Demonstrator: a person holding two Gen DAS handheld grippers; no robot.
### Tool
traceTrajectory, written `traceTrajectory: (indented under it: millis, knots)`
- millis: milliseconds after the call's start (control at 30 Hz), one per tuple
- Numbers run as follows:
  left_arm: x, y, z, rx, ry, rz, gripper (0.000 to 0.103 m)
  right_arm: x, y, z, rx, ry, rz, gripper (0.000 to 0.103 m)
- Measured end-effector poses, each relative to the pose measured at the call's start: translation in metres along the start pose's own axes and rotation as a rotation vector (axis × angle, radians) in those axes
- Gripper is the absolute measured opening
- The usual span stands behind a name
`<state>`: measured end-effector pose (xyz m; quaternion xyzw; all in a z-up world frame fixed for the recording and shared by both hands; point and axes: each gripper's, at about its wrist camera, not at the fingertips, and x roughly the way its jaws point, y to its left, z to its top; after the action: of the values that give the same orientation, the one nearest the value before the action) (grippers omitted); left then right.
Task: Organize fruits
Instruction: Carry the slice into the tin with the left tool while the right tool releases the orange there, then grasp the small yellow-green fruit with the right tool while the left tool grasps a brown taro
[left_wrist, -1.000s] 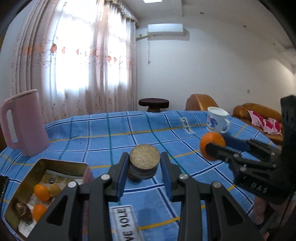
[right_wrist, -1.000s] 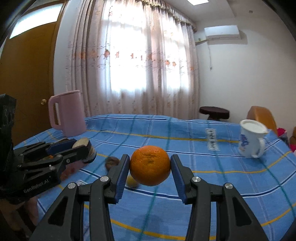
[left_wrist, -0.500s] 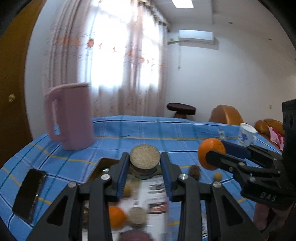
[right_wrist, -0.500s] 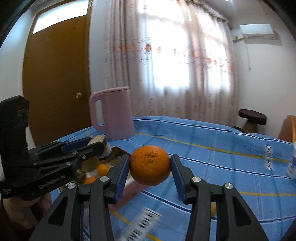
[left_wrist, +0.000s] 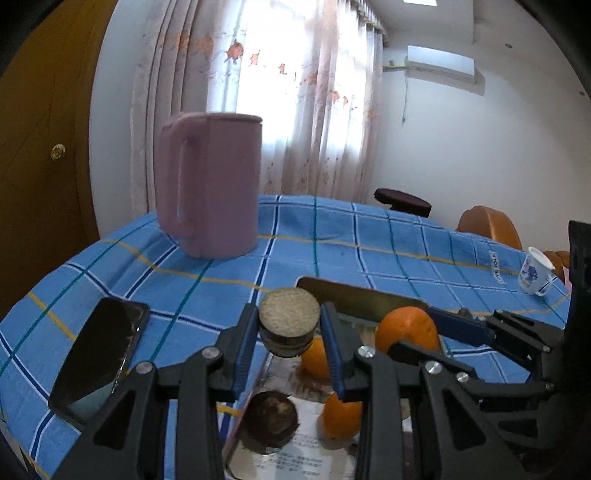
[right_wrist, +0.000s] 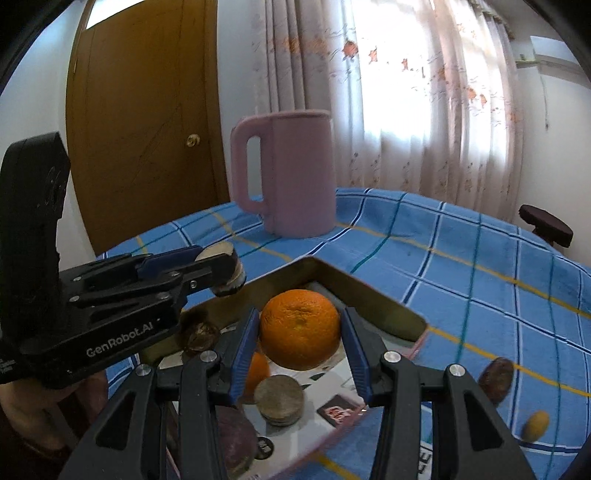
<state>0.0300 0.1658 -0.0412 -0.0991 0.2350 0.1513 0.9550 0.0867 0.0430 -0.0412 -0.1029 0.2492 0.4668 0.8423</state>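
My left gripper is shut on a round brown disc-shaped fruit and holds it above the near-left part of a gold metal box. My right gripper is shut on a large orange and holds it over the same box. Inside the box lie small oranges, a dark round fruit and a brown disc. The left gripper shows at the left of the right wrist view, and the right gripper with its orange shows in the left wrist view.
A pink jug stands behind the box on the blue checked cloth. A black phone lies left of the box. A dark fruit and a small yellow fruit lie on the cloth right of the box. A white mug stands far right.
Both grippers have swung left with their fruits and now hang over the box. The jug has come closer in both views.
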Motion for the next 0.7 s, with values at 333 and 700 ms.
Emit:
traceTrajectory:
  millis: [333, 700]
  knots:
    - [0.006, -0.002, -0.006, 0.001, 0.023, -0.001, 0.039, 0.010, 0.006, -0.005, -0.010, 0.058, 0.029, 0.056]
    - [-0.013, -0.033, -0.001, 0.039, -0.029, -0.051, 0.072, -0.054, -0.038, -0.014, -0.022, -0.005, -0.136, 0.065]
